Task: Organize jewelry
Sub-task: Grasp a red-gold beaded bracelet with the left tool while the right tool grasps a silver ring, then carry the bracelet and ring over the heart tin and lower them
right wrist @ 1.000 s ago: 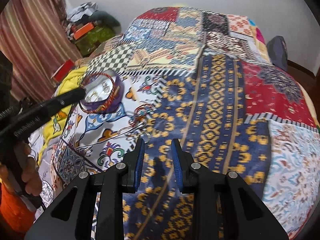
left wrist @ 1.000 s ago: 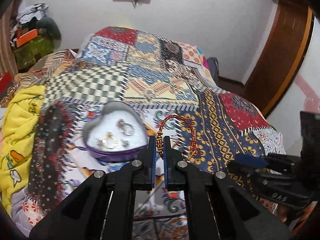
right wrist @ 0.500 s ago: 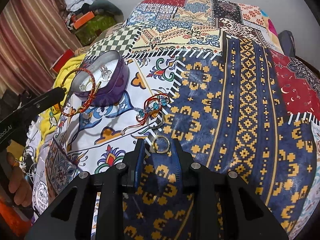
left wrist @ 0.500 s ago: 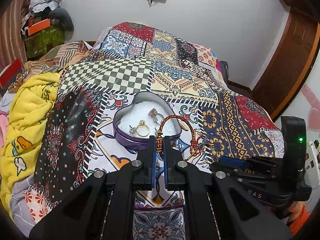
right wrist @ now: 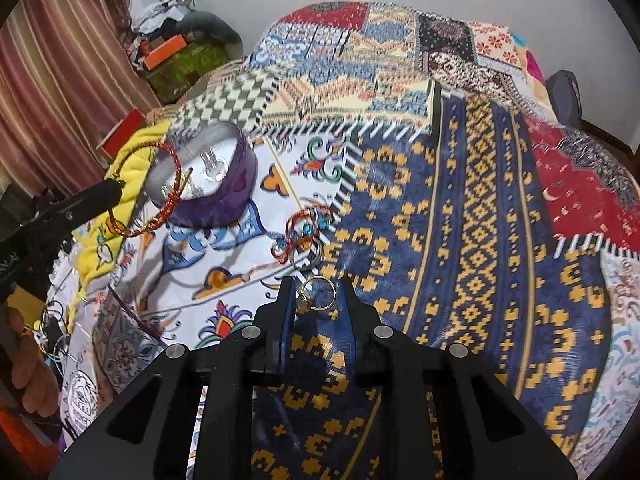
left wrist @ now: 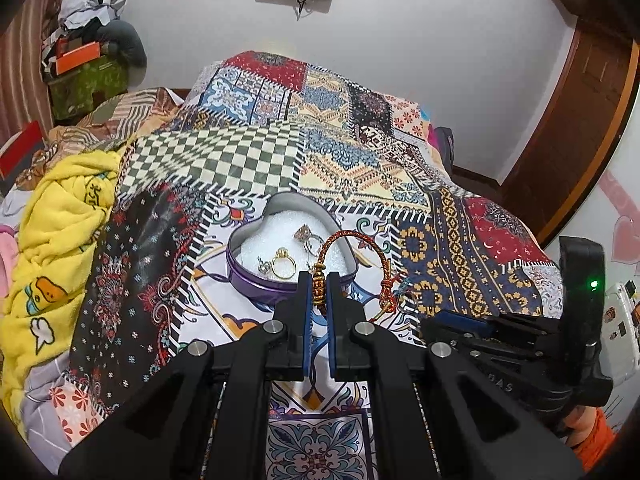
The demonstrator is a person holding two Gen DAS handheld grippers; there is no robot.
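My left gripper (left wrist: 319, 280) is shut on a red and gold braided bracelet (left wrist: 352, 236), held just in front of a purple heart-shaped tin (left wrist: 256, 280) that holds a gold ring (left wrist: 283, 266) and other rings. The right wrist view shows the bracelet (right wrist: 168, 196) hanging beside the tin (right wrist: 224, 200). My right gripper (right wrist: 316, 292) is open around a gold ring (right wrist: 318, 298) lying on the bedspread. A red thread bracelet with blue beads (right wrist: 304, 230) and a dark ring (right wrist: 306, 258) lie just beyond it.
A patchwork bedspread (left wrist: 360, 168) covers the bed. A yellow blanket (left wrist: 52, 232) lies at the left. The right gripper's body (left wrist: 520, 344) is at the lower right of the left wrist view. Clutter (left wrist: 88, 64) is piled by the far wall.
My left gripper has carried the braided bracelet closer to the tin. My right gripper has moved forward and down until the gold ring sits between its fingers.
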